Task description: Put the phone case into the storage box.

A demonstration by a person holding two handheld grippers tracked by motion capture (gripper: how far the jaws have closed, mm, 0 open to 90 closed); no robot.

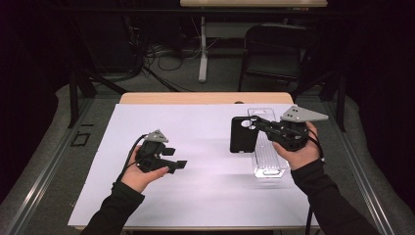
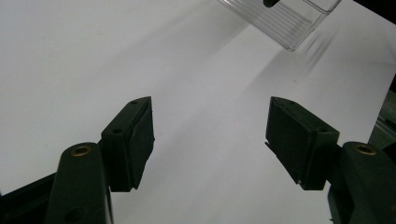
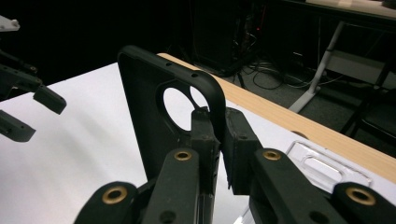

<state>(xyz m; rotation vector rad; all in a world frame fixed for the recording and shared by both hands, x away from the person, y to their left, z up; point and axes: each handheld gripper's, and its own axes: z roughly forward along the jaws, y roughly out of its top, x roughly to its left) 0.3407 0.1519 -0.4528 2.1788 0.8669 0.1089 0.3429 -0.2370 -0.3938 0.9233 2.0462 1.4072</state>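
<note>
The black phone case point(image 1: 243, 133) stands upright above the tabletop point(image 1: 195, 122) near its right edge, clamped by one side wall in the right gripper point(image 1: 258, 123) jaws, beside the clear tray point(image 1: 268, 156). The left gripper point(image 1: 177, 157) hovers near the front edge, jaws apart and empty.

a black folding metal chair point(image 1: 274, 54) stands beyond the pale wooden table point(image 1: 195, 98), beside a white desk leg point(image 1: 202, 49) and tangled dark cables point(image 1: 166, 56).

Black phone case point(image 1: 243, 134), upright, pinched at its edge beside clear packaging point(image 1: 268, 156).
</note>
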